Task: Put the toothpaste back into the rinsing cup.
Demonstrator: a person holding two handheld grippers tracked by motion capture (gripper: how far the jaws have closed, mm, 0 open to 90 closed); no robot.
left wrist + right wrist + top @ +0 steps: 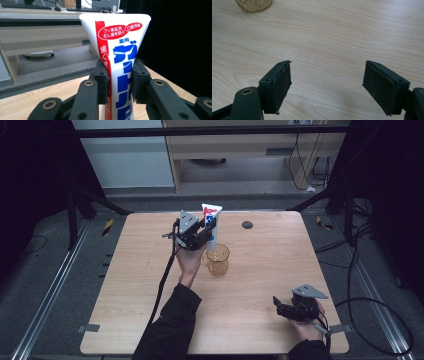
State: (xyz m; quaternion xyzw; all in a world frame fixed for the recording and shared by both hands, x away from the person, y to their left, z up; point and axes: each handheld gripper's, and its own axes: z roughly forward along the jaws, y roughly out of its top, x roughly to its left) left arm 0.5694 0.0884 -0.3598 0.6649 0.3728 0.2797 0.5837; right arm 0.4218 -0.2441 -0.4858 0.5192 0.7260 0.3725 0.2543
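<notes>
Left gripper [204, 234] is over the far middle of the tabletop [260, 270], jaws clamped on a toothpaste tube [212, 222], white with red and blue print. Tube stands upright, flat crimped end at top, lower end down inside the amber glass cup [218, 259]. In the high view the tube's bottom sits within the cup's rim; can't tell if it touches the cup's floor. Left gripper view shows the two black pads pressed on either side of the tube [122, 72], squeezing it at mid-body, wide crimped end fanning out above the jaws. Cup is see-through with a patterned wall, upright, just in front of the left hand [189, 260]; nothing else visible in it besides the tube end. Right gripper [283, 307] is near the front right corner of the tabletop, well apart from the cup, held low by the right hand [307, 322]. Its jaws are spread wide with bare wood between them, nothing held; right gripper view shows both pads [280, 85] apart, and the cup's base [253, 5] at the top left edge. Small dark round spot [247, 225] on the tabletop near the far edge, right of the tube.
</notes>
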